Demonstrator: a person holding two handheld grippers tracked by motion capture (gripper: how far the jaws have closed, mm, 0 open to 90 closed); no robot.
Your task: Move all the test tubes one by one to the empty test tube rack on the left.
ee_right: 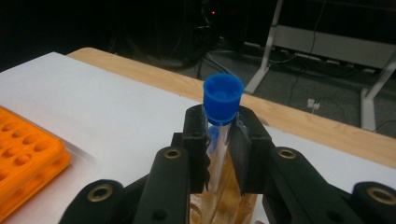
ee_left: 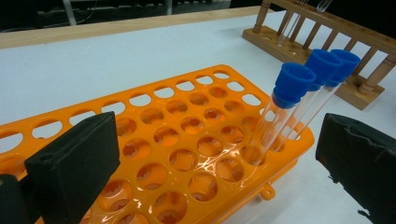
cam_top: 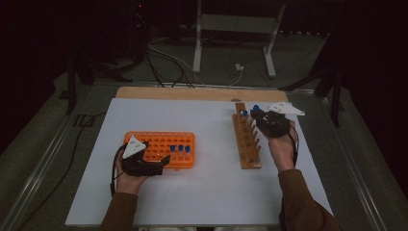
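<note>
Looking down from the high view, the right gripper (cam_top: 262, 119) clamps a clear blue-capped test tube (cam_top: 256, 109) over the wooden peg rack (cam_top: 248, 147), while the left gripper view shows the left gripper (ee_left: 205, 158) gaping around the orange plastic tube rack (ee_left: 187, 154), and the right gripper view shows that tube (ee_right: 222, 107) pinched between the pads.

White table top (cam_top: 202, 192), wood edge at far side.
Orange tube rack (cam_top: 161, 144) lies near left; wooden tube rack (cam_top: 248, 144) lies right.
</note>
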